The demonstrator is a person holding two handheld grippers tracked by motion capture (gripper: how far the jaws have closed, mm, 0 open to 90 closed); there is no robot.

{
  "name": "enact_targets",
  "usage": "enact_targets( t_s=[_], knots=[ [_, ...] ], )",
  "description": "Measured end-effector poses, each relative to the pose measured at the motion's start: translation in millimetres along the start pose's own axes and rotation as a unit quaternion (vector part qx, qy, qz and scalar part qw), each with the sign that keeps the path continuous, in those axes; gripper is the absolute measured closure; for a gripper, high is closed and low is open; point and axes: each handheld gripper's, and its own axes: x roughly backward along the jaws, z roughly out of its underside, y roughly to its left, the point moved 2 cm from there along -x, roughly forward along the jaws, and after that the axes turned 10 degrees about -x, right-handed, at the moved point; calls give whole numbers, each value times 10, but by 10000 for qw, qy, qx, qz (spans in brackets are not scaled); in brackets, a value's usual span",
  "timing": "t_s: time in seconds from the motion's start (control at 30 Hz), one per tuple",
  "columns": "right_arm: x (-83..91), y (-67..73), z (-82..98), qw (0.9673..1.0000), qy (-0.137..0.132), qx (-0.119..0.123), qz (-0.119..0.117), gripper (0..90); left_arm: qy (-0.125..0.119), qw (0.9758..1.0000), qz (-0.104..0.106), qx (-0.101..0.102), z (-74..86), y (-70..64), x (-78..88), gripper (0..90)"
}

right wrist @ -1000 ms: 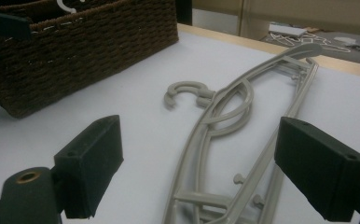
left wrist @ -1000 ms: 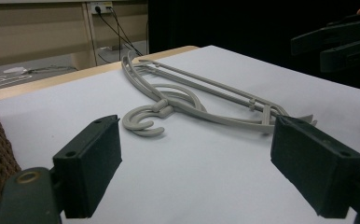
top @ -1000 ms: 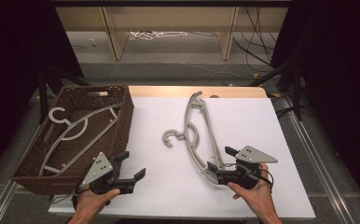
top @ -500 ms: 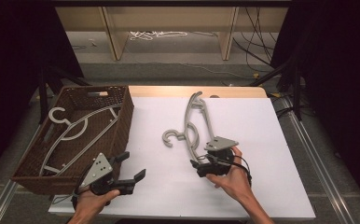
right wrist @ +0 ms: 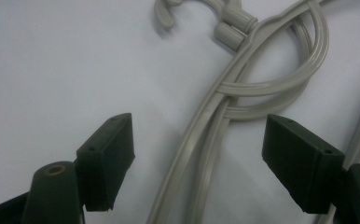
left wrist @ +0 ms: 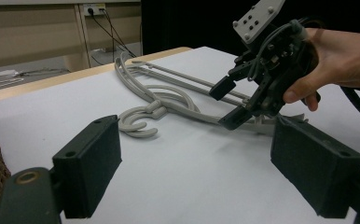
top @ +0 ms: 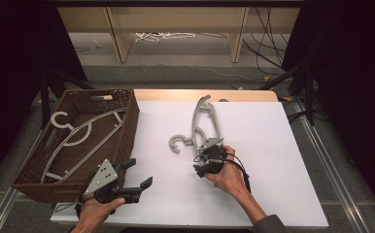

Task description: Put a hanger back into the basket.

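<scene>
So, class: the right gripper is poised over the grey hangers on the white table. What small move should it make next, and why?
Probably lower and close. The right gripper is open, its jaws straddling the shoulder bars of the grey hangers, which lie flat on the white table, not yet gripped. A basket already holds one hanger.

Perhaps three hangers (top: 202,127), one basket (top: 127,127)

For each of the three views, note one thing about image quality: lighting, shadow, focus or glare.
High view: the white table is brightly lit while the surroundings fall into near black. Left gripper view: its own near jaws look soft, the right gripper sharper. Right gripper view: the grey hangers are slightly blurred and cast soft shadows; no harsh glare.
</scene>
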Motion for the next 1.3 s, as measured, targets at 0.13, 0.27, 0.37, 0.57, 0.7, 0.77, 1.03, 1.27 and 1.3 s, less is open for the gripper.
enact_targets(
  t_s=[0.13,0.27,0.37,0.57,0.7,0.77,1.03,1.27,1.3],
  knots=[
    [-41,-11,-21,9999,161,-55,-32,303,-13,10000,6,0,1,2,-12,159],
    [-95,-42,-38,9999,113,-37,28,355,-16,10000,-6,-1,0,-1,-13,159],
    [-127,-74,-47,9992,385,-86,-33,405,-7,10000,7,-89,-4,-4,-1,159],
    [-169,-159,-46,9981,477,-342,-183,470,26,10000,-1,-73,-1,-5,-11,159],
    [-192,-153,-52,9971,532,-483,-268,519,34,10000,13,-76,0,-11,-9,159],
    [-206,-152,-54,9967,563,-492,-310,551,-33,10000,39,-49,-1,-9,-18,160],
    [-224,-124,-80,9969,636,-440,-142,593,75,10000,26,26,13,-21,-20,160],
    [-189,-146,-88,9955,669,-666,-76,716,64,10000,37,-1,7,-10,-18,160],
    [-189,-150,-88,9955,641,-689,-85,720,57,10000,40,-3,6,-8,-18,160]
  ],
)
